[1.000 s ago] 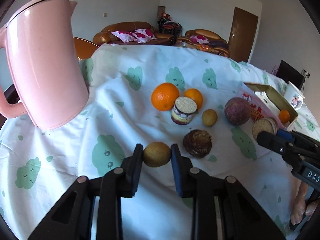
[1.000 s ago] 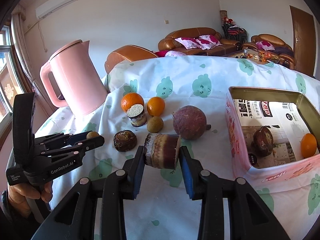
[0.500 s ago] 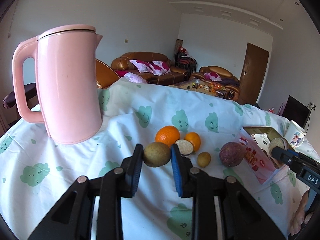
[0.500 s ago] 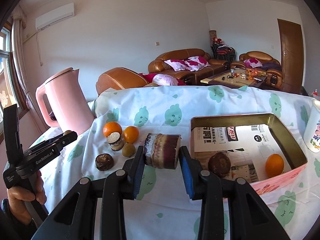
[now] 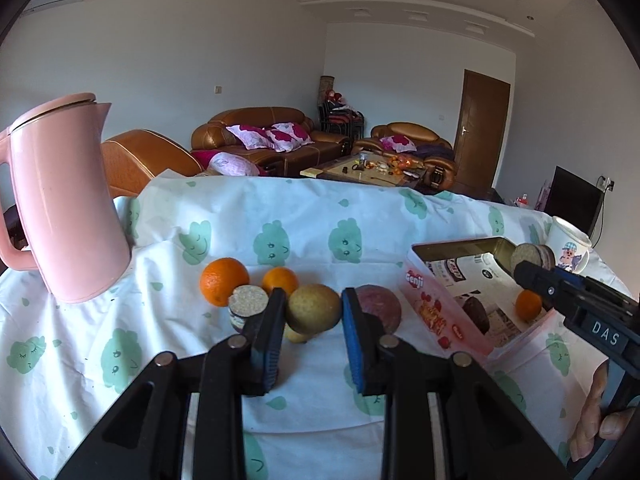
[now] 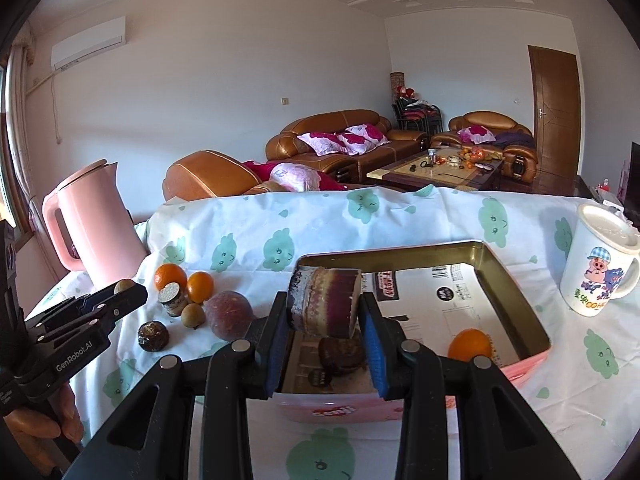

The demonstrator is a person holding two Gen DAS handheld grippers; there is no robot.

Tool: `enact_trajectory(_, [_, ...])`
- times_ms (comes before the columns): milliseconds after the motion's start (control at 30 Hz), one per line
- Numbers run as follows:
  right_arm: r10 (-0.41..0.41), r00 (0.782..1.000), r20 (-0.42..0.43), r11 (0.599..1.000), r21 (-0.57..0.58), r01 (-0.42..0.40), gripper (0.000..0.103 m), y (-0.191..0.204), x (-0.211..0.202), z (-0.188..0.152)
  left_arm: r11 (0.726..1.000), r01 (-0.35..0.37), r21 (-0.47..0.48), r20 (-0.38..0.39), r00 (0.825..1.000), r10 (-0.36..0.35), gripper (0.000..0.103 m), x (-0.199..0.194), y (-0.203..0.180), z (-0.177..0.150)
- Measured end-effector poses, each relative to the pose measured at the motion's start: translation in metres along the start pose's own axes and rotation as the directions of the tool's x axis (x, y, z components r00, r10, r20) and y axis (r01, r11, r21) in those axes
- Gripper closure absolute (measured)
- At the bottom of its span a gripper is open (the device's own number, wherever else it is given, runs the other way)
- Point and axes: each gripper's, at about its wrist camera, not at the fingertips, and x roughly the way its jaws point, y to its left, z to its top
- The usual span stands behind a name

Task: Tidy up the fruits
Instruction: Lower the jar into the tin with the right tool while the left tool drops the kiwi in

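Held over the near end of the pink tin (image 6: 516, 300): a cut purple-and-white chunk (image 6: 325, 301), possibly sugar cane or yam, hard to tell through the lens, clamped endwise in the right gripper (image 6: 324, 330). Kept high above the tin's contents, likely so as to drop in beside the dark round fruit (image 6: 340, 354) and the small orange (image 6: 469, 344) lying on the printed paper lining. Pinched between the pads of the left gripper (image 5: 314, 310): a yellow-brown round fruit (image 5: 314, 308), lifted clear of the cloth and carried toward the tin's left side. Left on the cloud-print tablecloth (image 5: 304, 216): two oranges (image 5: 224, 286), another cut chunk (image 5: 247, 306), a reddish-purple fruit (image 5: 380, 308). Standing apart: a pink kettle (image 5: 64, 200) at far left, a cartoon mug (image 6: 600, 264) beyond the tin.
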Motion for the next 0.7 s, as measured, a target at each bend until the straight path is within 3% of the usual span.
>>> enact_trajectory(700, [-0.187, 0.982, 0.010, 0.980, 0.064, 0.186, 0.066, -0.094, -0.004, 0.012, 0.989, 0.107, 0.099, -0.011, 0.994, -0.106, 0.074, 0.037, -0.121, 0.023])
